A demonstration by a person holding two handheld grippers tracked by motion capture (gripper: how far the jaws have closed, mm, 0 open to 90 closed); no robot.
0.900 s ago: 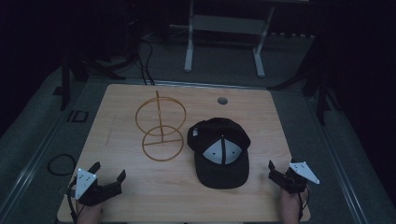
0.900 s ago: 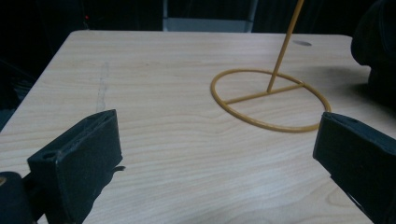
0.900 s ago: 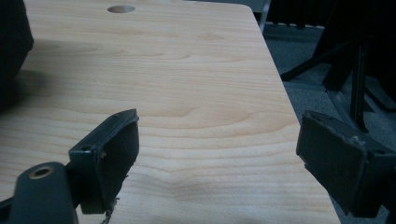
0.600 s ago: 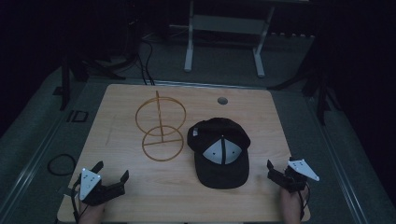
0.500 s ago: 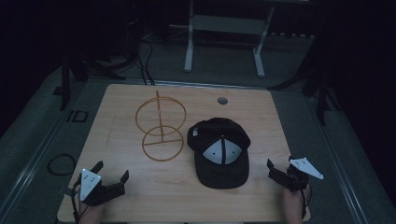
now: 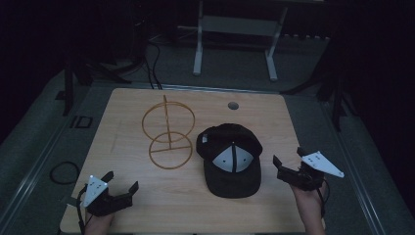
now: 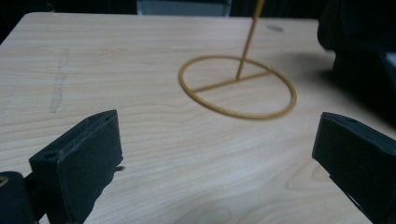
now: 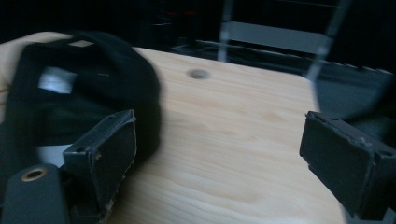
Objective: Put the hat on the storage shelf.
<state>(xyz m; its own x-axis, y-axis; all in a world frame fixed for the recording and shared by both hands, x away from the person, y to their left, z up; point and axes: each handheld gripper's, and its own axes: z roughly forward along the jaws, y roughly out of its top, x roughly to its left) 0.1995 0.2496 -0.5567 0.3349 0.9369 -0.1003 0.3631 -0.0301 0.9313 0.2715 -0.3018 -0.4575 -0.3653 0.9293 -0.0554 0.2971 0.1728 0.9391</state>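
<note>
Cap [image 6: 231, 160], black with white front panel, lies flat centre-right of frame on wooden bench [image 6: 122, 117]. Gold wire stand [image 6: 167, 132] just left of cap. Right hand-held gripper [image 6: 285, 163] lower right, jaws apart, empty. Left hand-held gripper [image 6: 120, 185] lower left, jaws apart, empty.

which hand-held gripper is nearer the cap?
Right. The right hand-held gripper sits just off the cap on its right side, jaws open. The left hand-held gripper is farther away, at the near left corner of the table.
</note>
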